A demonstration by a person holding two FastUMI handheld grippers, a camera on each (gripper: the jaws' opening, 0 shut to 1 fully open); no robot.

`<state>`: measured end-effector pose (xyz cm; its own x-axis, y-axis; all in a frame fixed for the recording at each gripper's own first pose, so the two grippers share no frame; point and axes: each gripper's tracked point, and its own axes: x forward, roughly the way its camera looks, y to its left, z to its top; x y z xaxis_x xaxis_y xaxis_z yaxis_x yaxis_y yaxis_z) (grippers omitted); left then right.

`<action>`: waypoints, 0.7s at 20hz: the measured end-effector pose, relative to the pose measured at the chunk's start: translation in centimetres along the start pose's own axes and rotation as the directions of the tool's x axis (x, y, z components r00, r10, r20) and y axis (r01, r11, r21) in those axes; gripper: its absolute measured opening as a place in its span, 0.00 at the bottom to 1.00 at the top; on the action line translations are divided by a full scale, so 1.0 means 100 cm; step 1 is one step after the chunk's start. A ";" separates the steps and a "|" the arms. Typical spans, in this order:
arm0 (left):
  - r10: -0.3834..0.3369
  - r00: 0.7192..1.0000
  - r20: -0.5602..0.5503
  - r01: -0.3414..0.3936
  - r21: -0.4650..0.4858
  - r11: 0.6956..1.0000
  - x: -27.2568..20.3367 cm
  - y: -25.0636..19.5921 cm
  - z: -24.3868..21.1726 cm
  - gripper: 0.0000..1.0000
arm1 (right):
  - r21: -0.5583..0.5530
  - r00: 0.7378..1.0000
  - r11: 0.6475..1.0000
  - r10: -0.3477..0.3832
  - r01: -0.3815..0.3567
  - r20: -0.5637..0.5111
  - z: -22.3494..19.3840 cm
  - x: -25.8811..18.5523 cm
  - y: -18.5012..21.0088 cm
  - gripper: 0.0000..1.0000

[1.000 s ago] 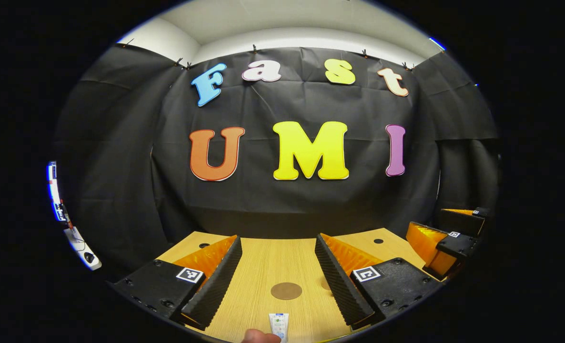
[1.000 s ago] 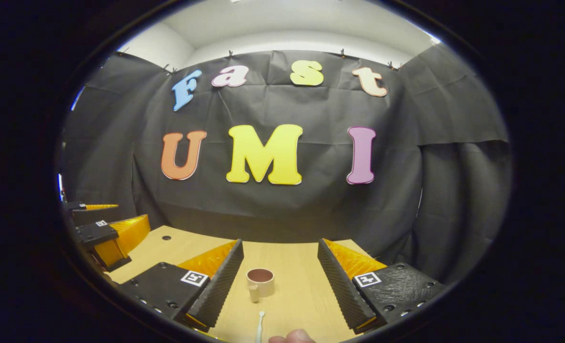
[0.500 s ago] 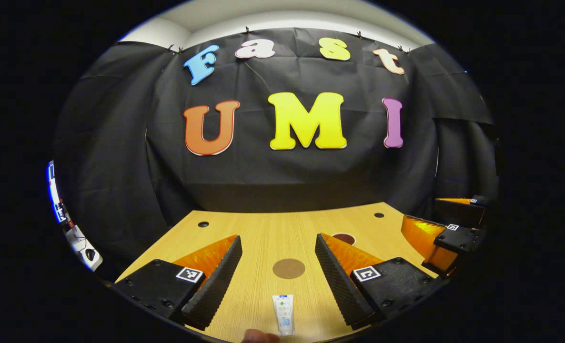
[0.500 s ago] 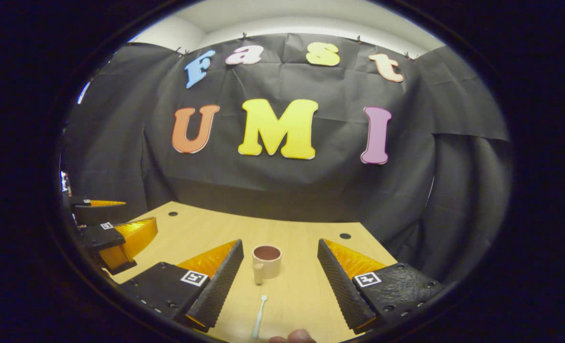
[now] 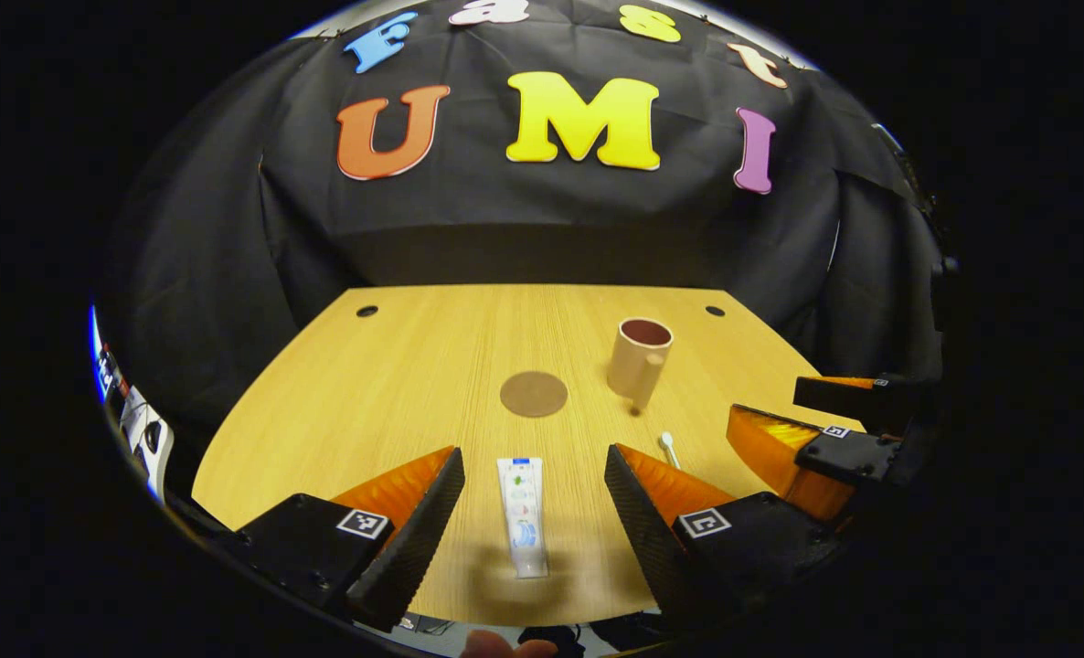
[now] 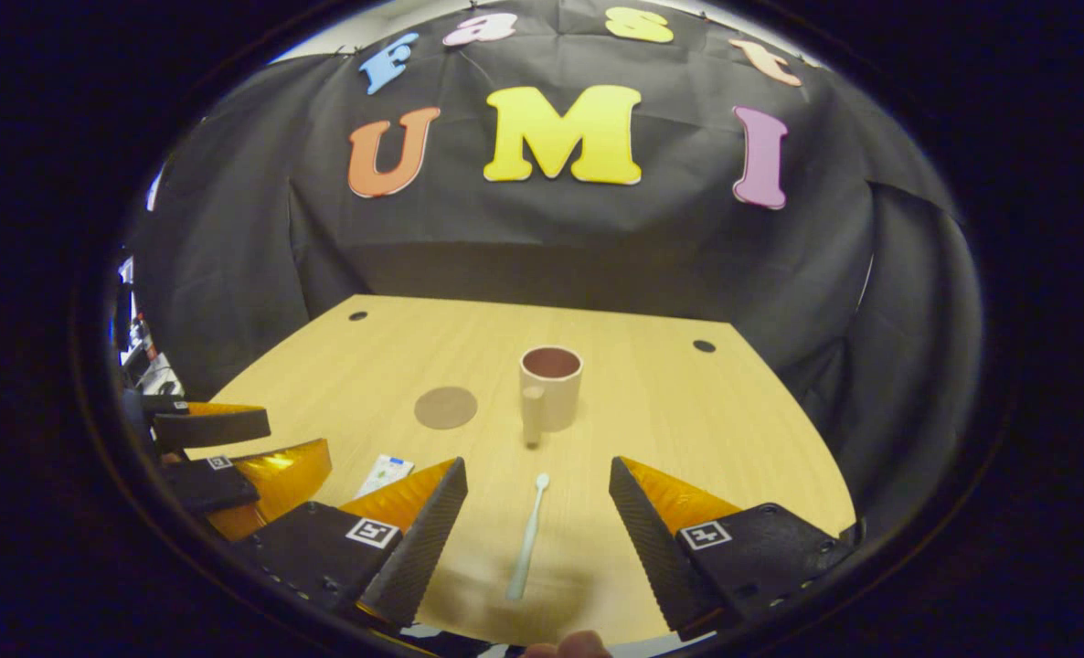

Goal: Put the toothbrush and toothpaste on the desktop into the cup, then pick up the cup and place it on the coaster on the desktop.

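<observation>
Near the front edge of the wooden desktop [image 5: 387,384], the toothpaste tube [image 5: 522,516] lies flat, lengthwise between the spread fingers of the left gripper [image 5: 535,501], which hangs above it and grips nothing. To its right the toothbrush [image 6: 527,537] lies the same way, head pointing away toward the cup [image 6: 549,388], between the equally spread, empty fingers of the right gripper [image 6: 536,512].

Both grasps look to be the step in hand. Each gripper should come straight down so its fingers straddle the object across the narrow width, then close. The toothbrush is thin and low, so the fingertips likely need to reach almost to the wood, taking the handle near its middle so it does not swing. The tube is soft; a pinch around mid-body seems safer than at the crimped near end.

Farther back, the cup stands upright and open-mouthed, its handle turned toward the near edge, with the round brown coaster [image 5: 534,394] just left of it and apart from it. Two small holes in the desktop sit near the far edge.

Nothing lies between either object and the cup. The main hazards are the two grippers working close together, and knocking the light cup when lowering the items in.
</observation>
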<state>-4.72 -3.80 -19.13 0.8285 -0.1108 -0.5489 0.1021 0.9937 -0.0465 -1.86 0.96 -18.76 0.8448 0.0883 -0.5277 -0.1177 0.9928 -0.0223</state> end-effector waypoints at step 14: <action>0.003 0.976 -0.216 -0.014 -0.052 0.999 0.026 0.009 -0.074 0.99 | 0.008 0.961 0.998 -0.051 0.055 -0.272 -0.068 0.080 0.002 0.96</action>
<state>-6.54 -3.06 -26.74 0.6903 -0.1016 -0.7164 0.0617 0.9947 -0.0817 1.31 1.33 -28.76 0.6756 0.0120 -0.7372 -0.0662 0.9968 -0.0444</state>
